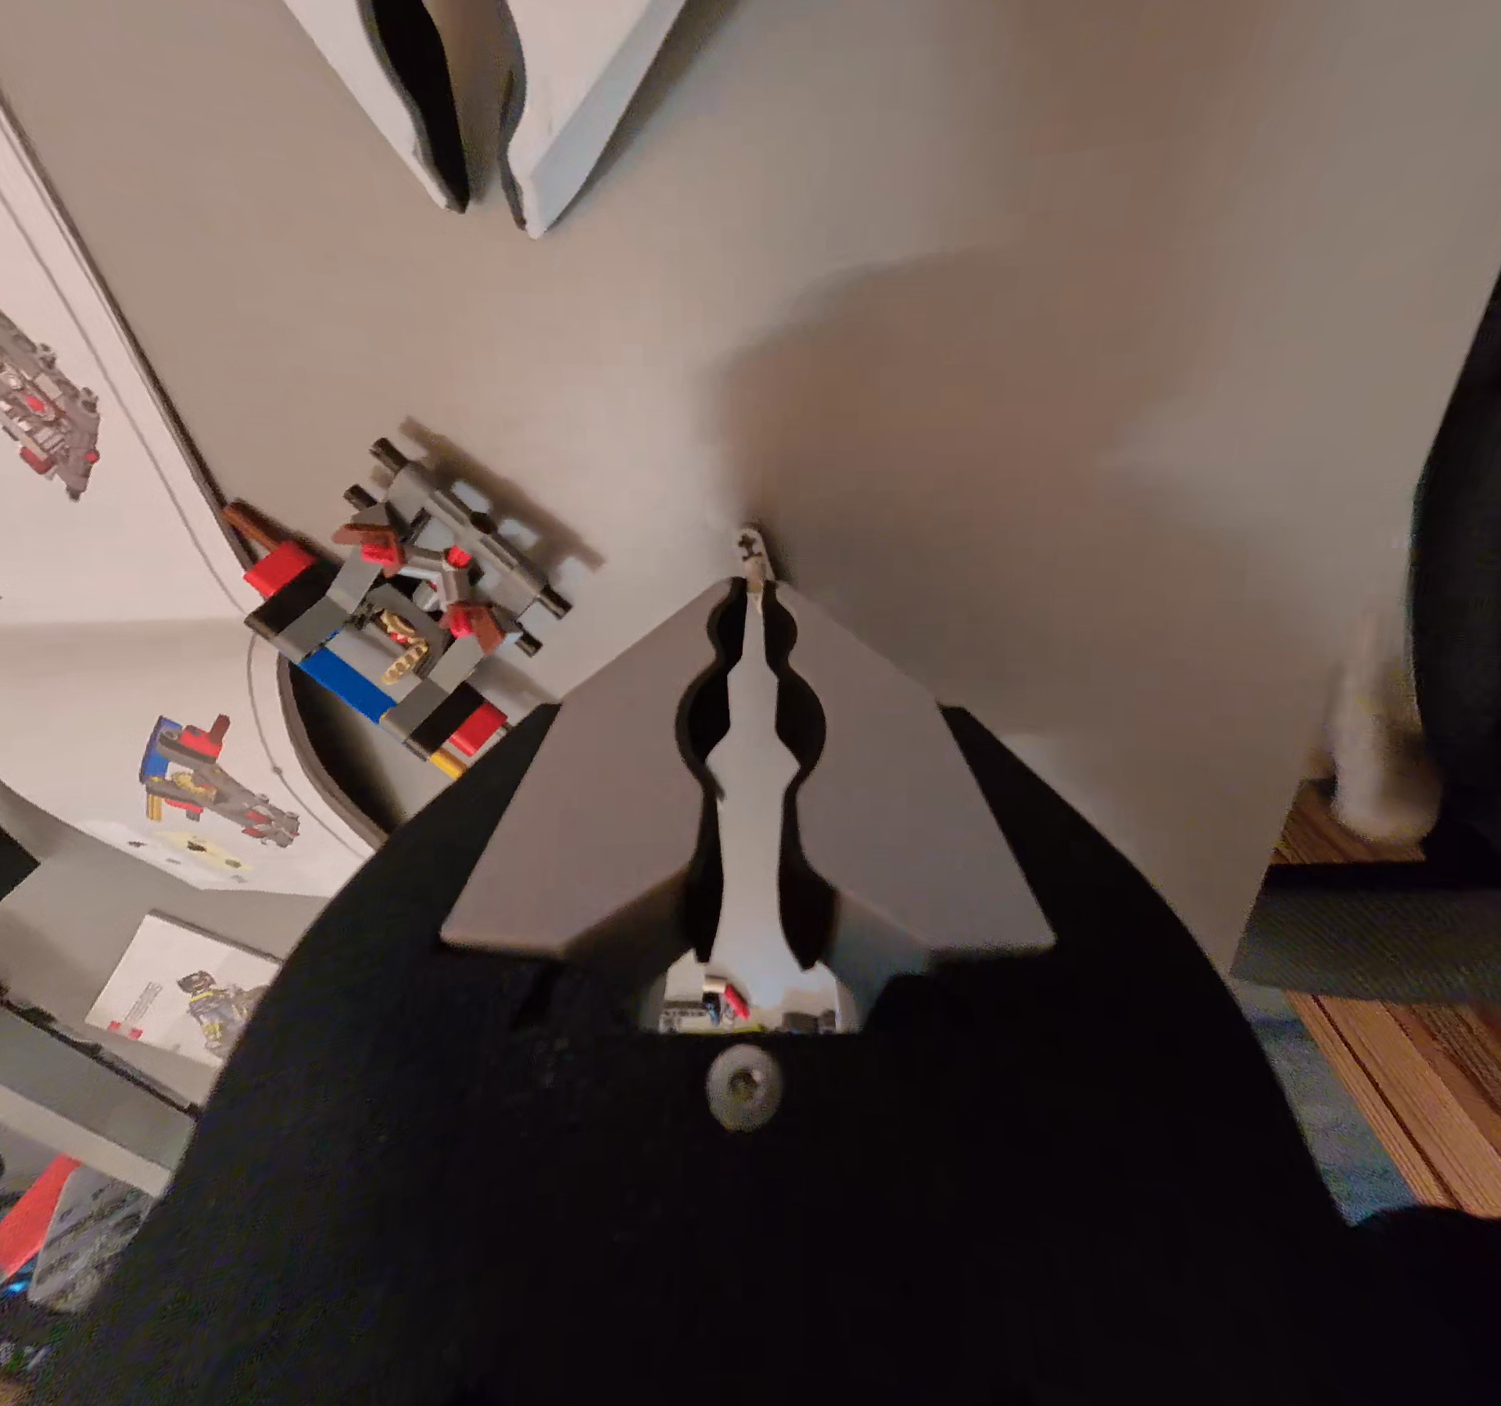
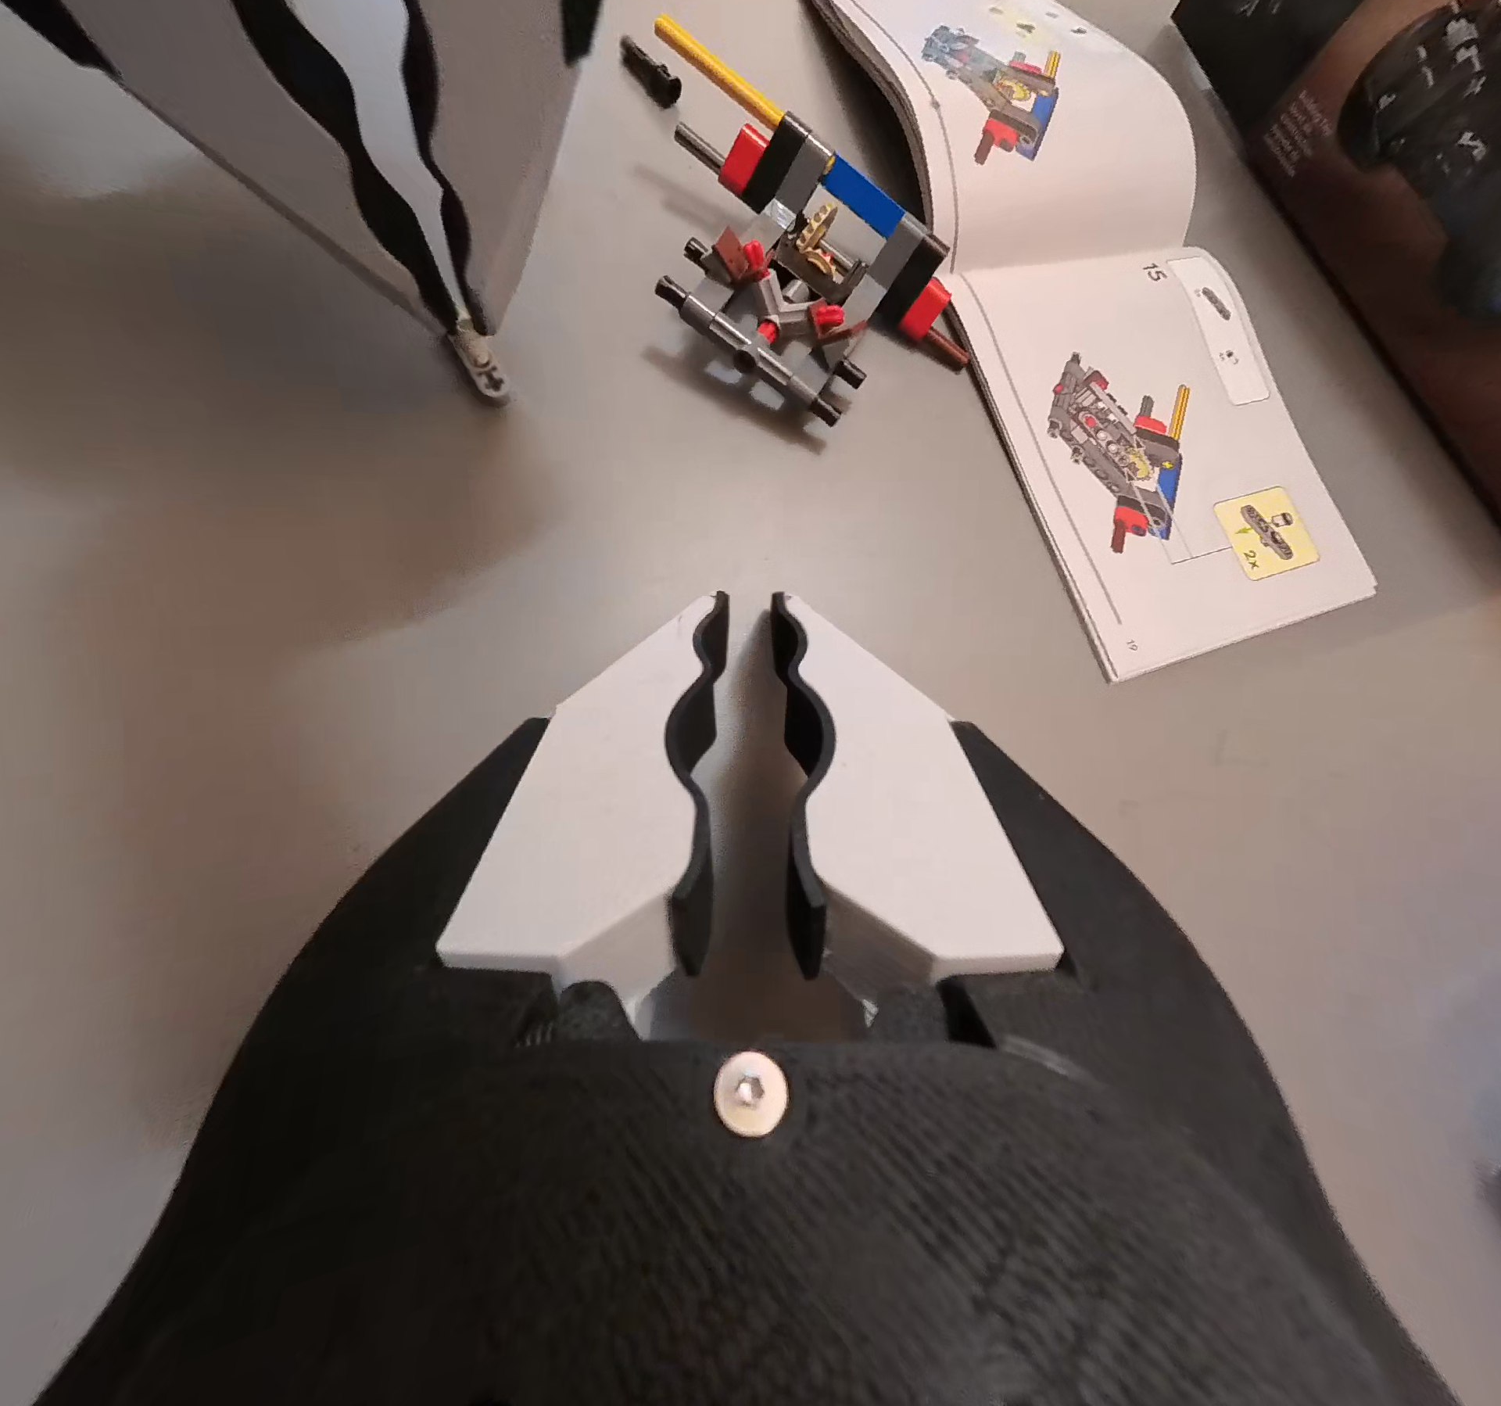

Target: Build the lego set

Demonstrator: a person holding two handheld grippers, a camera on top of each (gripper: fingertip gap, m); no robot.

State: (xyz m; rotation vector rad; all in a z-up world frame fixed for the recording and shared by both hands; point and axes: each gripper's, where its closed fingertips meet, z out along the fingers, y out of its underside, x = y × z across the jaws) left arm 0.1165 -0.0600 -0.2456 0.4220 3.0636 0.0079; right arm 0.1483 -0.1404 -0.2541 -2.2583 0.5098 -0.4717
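Note:
My left gripper (image 1: pixel 751 591) is shut on a small light grey lego connector (image 1: pixel 751 550), whose tip sticks out just above the grey table (image 1: pixel 975 311). The part-built lego model (image 1: pixel 398 611), grey with red, blue, black and a yellow axle, lies to its left on the table. In the right wrist view the left gripper (image 2: pixel 467 327) holds the connector (image 2: pixel 486 368) left of the model (image 2: pixel 812 278). My right gripper (image 2: pixel 749 603) hovers over bare table, empty, jaws a narrow gap apart. It also shows at the top of the left wrist view (image 1: pixel 487 209).
An open instruction booklet (image 2: pixel 1137 392) lies right of the model, touching it. A loose black pin (image 2: pixel 650 71) lies beyond the model. A dark box (image 2: pixel 1381 108) stands at the far right. The table edge (image 1: pixel 1267 839) and a wooden floor (image 1: pixel 1381 1042) show to the right. One gripper's finger ends stand about 9 centimeters off the other's. My left gripper's tips are some 12 centimeters from the loose black pin (image 2: pixel 650 71).

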